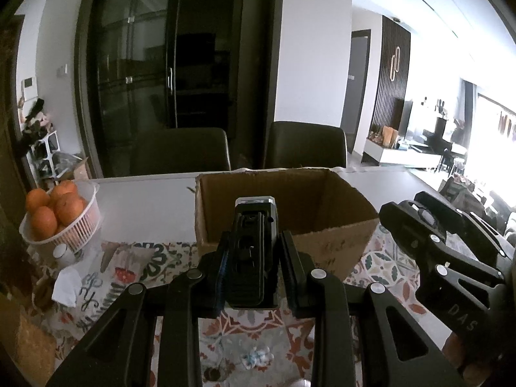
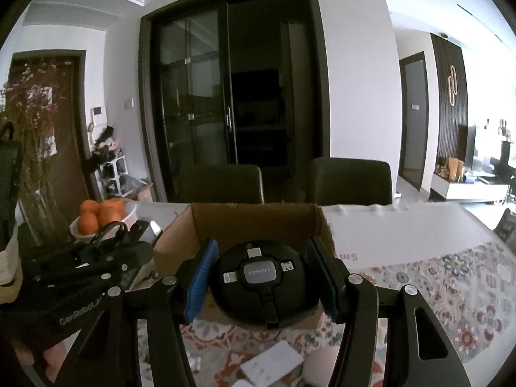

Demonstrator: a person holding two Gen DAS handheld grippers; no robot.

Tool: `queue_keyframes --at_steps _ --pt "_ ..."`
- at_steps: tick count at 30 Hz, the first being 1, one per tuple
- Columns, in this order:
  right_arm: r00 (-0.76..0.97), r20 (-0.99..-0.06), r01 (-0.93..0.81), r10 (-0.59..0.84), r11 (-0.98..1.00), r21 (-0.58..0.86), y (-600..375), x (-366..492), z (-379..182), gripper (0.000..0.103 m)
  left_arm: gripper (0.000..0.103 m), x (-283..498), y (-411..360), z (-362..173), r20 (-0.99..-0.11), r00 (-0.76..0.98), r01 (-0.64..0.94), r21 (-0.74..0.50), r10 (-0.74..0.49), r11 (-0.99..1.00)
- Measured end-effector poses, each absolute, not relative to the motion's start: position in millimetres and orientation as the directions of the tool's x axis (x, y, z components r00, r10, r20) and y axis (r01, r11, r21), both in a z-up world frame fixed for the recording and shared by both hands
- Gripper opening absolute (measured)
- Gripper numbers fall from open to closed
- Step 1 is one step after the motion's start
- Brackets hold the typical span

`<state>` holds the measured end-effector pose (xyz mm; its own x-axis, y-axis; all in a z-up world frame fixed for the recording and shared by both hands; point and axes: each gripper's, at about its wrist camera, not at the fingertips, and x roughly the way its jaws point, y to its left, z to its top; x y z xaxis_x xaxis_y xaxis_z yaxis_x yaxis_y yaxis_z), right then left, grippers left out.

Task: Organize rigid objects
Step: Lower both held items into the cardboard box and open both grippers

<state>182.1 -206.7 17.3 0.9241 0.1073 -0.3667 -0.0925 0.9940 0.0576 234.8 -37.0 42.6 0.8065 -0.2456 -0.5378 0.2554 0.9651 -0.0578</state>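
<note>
A dining table with a patterned cloth carries an open cardboard box. The left gripper is clamped on a black rectangular device, raised before the box's near rim. The right gripper clasps a round PISEN cable hub over that rim. Bare tabletop lies right of the box.

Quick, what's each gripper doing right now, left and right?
Left gripper: closed on a narrow black device.
Right gripper: closed on a round black PISEN charger.
</note>
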Motion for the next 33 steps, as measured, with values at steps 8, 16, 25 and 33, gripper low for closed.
queue_keyframes --at_steps 8,16,25,33 --pt "0.924 -0.368 -0.095 0.106 0.994 0.05 -211.1 211.4 27.6 0.045 0.029 265.3 -42.6 51.1 -0.545 0.799 0.262 -0.066 -0.255 0.963" --pt "0.899 -0.425 -0.083 0.102 0.995 0.063 -217.5 269.7 31.6 0.039 0.029 331.0 -53.6 46.8 -0.655 0.708 0.263 -0.103 -0.265 0.959" --pt "0.865 -0.494 -0.075 0.092 0.996 0.054 -226.7 295.8 31.3 0.039 0.03 359.8 -69.5 34.1 -0.744 0.624 0.25 -0.103 -0.241 0.963" --pt "0.836 -0.54 -0.055 0.093 0.995 0.087 -239.4 299.9 22.2 0.039 0.045 353.1 -70.6 37.5 -0.73 0.65 0.245 -0.059 -0.21 0.968"
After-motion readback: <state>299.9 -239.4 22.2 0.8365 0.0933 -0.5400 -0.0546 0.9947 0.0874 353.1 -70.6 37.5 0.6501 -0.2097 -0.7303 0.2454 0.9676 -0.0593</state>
